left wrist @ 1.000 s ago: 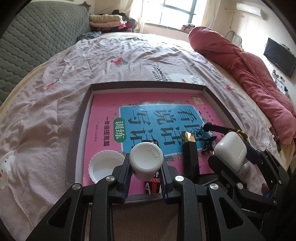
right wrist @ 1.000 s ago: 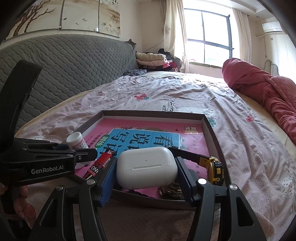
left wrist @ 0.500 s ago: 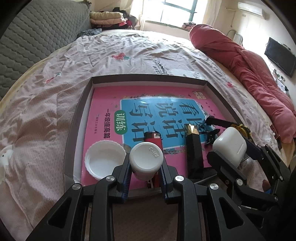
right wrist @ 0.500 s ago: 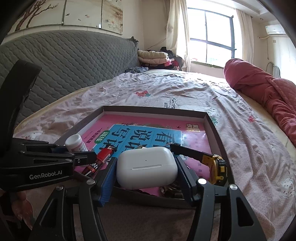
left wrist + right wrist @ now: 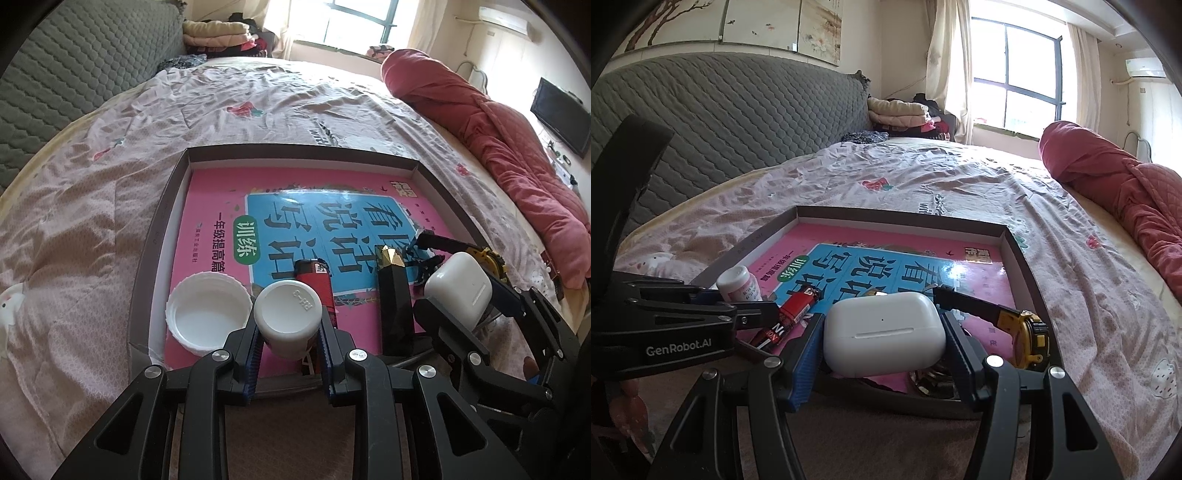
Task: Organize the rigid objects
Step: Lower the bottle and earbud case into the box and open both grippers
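Observation:
My left gripper (image 5: 288, 332) is shut on a small white pill bottle (image 5: 287, 318), held just above the near edge of a shallow brown tray (image 5: 162, 221); the bottle also shows in the right wrist view (image 5: 738, 283). My right gripper (image 5: 882, 332) is shut on a white earbuds case (image 5: 884, 332), also seen in the left wrist view (image 5: 458, 295), over the tray's near right corner. In the tray lie a pink book (image 5: 280, 192), a white lid (image 5: 207, 314), a red lighter (image 5: 314, 277), a black-and-gold bar (image 5: 395, 295) and a yellow tape measure (image 5: 1030, 336).
The tray sits on a bed with a pink patterned sheet (image 5: 92, 206). A red quilt (image 5: 498, 140) lies rolled along the right side. A grey quilted headboard (image 5: 720, 129) stands on the left, with folded clothes (image 5: 905, 110) by the window.
Both grippers have drawn back and lifted a little with their objects still held; more of the tray's near part, the lid and the lighter now show.

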Demonstrator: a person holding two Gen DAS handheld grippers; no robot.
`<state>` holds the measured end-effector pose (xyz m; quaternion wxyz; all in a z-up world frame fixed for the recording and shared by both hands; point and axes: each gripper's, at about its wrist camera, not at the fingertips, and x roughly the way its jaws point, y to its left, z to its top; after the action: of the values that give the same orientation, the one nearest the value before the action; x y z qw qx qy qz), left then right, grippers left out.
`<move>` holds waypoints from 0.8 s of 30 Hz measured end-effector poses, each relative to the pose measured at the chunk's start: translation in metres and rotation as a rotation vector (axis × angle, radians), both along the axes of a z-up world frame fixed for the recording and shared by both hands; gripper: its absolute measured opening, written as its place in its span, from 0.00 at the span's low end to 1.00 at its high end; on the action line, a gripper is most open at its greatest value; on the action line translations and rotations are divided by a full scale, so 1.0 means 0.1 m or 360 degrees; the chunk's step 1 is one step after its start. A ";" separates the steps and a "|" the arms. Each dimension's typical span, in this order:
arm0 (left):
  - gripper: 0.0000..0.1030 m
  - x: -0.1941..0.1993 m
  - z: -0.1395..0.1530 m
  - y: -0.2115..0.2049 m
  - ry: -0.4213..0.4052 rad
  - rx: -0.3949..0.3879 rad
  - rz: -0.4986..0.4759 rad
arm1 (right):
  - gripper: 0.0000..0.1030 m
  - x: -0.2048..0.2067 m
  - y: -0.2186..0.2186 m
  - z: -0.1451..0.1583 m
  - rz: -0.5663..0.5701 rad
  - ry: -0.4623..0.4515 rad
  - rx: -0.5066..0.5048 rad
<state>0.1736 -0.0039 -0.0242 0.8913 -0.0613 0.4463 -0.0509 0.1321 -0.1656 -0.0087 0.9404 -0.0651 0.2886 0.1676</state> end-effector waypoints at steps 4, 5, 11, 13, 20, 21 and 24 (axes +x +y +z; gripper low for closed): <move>0.26 0.00 0.00 0.00 -0.0003 0.0003 0.0004 | 0.59 0.02 0.00 -0.01 -0.0010 -0.0007 -0.0021; 0.26 0.00 0.00 0.00 -0.0003 0.0005 0.0004 | 0.59 0.02 0.00 -0.01 -0.0012 -0.0010 -0.0024; 0.26 0.00 0.01 0.01 -0.0004 0.0013 0.0008 | 0.59 0.03 0.02 -0.02 -0.0015 -0.0021 -0.0045; 0.26 -0.01 0.01 0.01 -0.0007 0.0020 0.0010 | 0.59 0.03 0.02 -0.02 -0.0012 -0.0019 -0.0040; 0.26 -0.02 -0.01 0.00 -0.0014 0.0019 0.0017 | 0.59 -0.02 0.03 -0.03 0.0005 -0.0029 -0.0041; 0.26 -0.02 -0.01 0.00 -0.0013 0.0018 0.0019 | 0.59 -0.03 0.02 -0.03 0.0005 -0.0029 -0.0038; 0.26 -0.02 -0.02 0.00 -0.0015 0.0017 0.0021 | 0.59 -0.05 0.03 -0.04 0.0005 -0.0031 -0.0039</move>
<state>0.1716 -0.0042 -0.0258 0.8940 -0.0592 0.4421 -0.0429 0.1267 -0.1628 -0.0129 0.9421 -0.0787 0.2813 0.1649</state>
